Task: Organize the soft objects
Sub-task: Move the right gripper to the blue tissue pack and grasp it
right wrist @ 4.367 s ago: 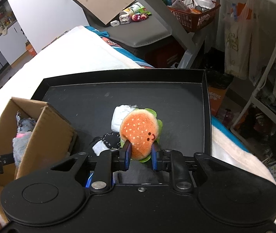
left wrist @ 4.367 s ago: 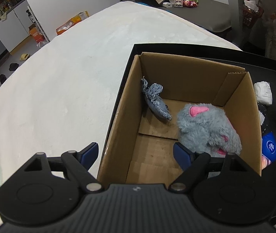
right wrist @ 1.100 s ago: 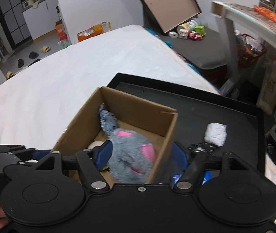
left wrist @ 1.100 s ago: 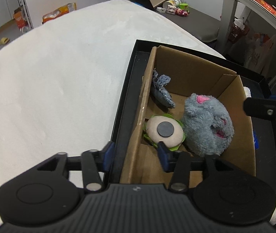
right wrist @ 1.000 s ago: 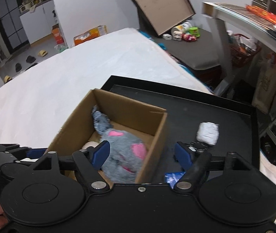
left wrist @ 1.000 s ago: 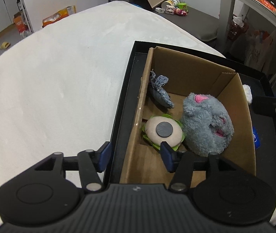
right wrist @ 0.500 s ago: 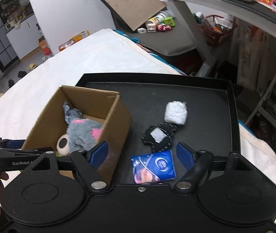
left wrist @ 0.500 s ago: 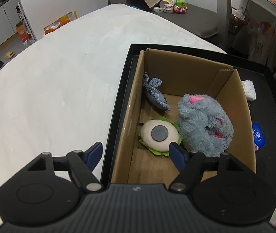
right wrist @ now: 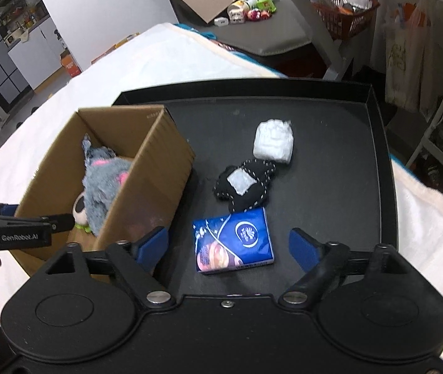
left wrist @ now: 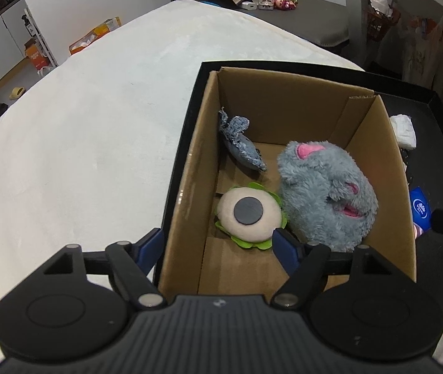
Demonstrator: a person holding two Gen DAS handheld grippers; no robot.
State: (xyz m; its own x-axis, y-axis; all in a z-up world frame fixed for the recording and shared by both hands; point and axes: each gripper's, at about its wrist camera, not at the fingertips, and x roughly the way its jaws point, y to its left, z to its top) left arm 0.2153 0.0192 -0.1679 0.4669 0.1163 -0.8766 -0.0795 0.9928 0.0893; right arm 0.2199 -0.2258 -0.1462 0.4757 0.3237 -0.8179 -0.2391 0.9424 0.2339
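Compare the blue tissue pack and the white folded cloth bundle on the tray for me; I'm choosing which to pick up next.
The blue tissue pack is glossy and printed; the white folded cloth bundle is plain and matte. The pack lies between the right gripper's opening jaws, untouched; the bundle lies farther back, beyond the black stitched pouch. Both rest on the black tray, outside the cardboard box.

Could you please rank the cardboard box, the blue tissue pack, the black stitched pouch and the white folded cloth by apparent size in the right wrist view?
1. cardboard box, clearly largest
2. blue tissue pack
3. black stitched pouch
4. white folded cloth

The pack lies nearest the camera, so its lead over the pouch is uncertain.
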